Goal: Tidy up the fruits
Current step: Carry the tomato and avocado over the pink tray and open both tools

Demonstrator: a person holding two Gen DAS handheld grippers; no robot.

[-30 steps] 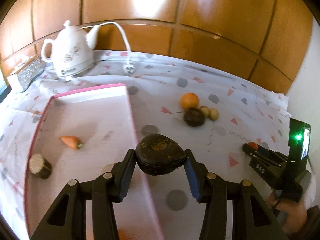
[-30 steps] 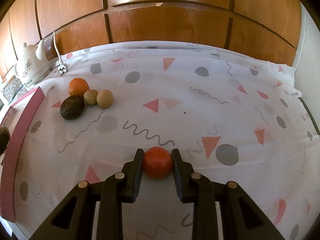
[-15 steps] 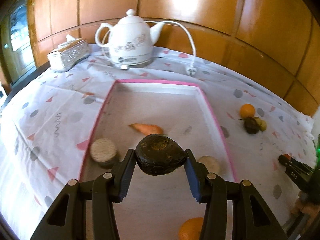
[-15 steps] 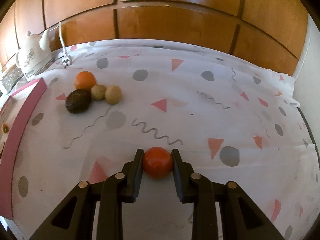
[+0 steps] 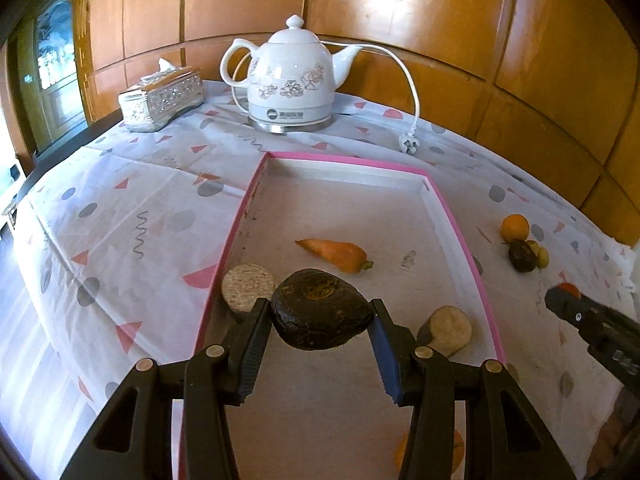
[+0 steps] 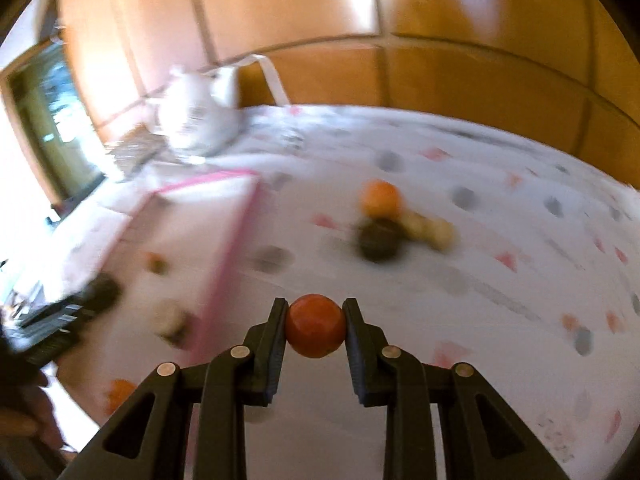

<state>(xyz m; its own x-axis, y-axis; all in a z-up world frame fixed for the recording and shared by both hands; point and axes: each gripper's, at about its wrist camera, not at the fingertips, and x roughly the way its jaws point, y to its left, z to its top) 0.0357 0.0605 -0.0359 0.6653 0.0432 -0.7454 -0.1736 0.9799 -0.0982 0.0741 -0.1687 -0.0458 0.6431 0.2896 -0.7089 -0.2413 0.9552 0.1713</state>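
My left gripper (image 5: 320,316) is shut on a dark brown fruit (image 5: 322,314) and holds it above the near part of the pink-rimmed tray (image 5: 464,236). In the tray lie a carrot (image 5: 336,254), two pale cut rounds (image 5: 248,286) (image 5: 446,330) and an orange (image 5: 430,454) at the near edge. My right gripper (image 6: 316,326) is shut on a red-orange round fruit (image 6: 316,326) above the cloth, right of the tray (image 6: 232,248); it shows at the right in the left wrist view (image 5: 560,298). An orange (image 5: 515,227), a dark fruit (image 5: 522,255) and small yellowish fruits (image 5: 540,254) lie on the cloth.
A white kettle (image 5: 290,80) with its cord and plug (image 5: 410,144) stands behind the tray. A silver tissue box (image 5: 160,100) sits at the back left. Wood panelling runs behind the table. The right wrist view is motion-blurred.
My left gripper has carried the dark fruit left, from the tray's right rim to over the tray. My right gripper has swung left towards the tray with the red-orange fruit.
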